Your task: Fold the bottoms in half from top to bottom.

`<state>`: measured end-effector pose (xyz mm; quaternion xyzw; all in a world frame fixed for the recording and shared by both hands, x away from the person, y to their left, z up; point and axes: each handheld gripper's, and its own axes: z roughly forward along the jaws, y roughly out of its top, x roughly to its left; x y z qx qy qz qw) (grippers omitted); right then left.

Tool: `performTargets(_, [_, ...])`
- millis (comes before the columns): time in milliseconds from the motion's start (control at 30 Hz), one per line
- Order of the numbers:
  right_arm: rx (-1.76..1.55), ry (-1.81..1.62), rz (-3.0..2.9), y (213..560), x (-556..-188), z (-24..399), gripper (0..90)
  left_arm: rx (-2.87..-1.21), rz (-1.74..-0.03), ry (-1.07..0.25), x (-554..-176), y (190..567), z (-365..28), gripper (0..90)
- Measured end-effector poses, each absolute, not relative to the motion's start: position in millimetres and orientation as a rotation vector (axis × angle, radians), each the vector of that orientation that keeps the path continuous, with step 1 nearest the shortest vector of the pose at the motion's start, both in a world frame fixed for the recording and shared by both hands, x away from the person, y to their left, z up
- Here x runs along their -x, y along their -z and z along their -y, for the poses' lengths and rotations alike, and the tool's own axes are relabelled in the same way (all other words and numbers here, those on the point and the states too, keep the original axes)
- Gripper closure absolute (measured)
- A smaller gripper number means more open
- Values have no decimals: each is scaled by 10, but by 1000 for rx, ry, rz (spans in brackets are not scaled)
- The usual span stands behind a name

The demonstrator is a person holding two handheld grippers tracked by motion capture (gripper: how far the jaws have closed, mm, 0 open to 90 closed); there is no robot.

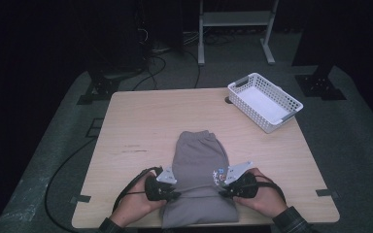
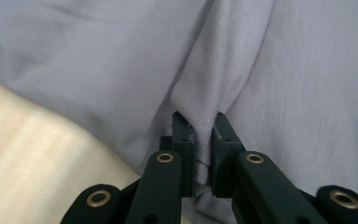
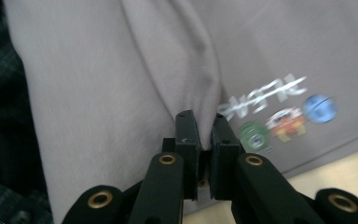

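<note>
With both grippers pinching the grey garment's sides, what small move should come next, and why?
Probably lift both pinched edges and carry them forward to fold. The left gripper and right gripper are each shut on a ridge of the grey garment, whose near end overhangs the table edge.

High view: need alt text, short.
A person's two hands each hold a tool, the left tool and right tool pinching opposite edges of folded grey shorts near the front of a wooden table. A white basket sits at the far right corner.

Both hands low at the near edge, left gripper (image 1: 175, 195) and right gripper (image 1: 222, 192) fingers pinched closed.
</note>
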<state>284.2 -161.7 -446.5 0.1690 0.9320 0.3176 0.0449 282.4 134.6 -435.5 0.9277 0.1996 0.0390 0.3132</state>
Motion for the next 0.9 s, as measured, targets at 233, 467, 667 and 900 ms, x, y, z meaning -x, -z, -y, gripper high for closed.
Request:
performTargets(233, [-553, -1134, -2746, 4110, -3004, 1757, 841, -2361, -527, -166, -3005, 4019, -1404, 832])
performTargets(467, [-547, -1184, -2669, 3836, -3194, 1800, 841, -2305, -538, -225, -3238, 3731, -1414, 831])
performTargets(667, [-571, -1211, -2649, 3767, -3395, 1802, 841, -2283, -572, -239, -3411, 3682, -1428, 832])
performTargets(900, [-605, -1185, -2649, 3754, -3596, 1767, 840, -2276, -617, -253, -3602, 3688, -1423, 831])
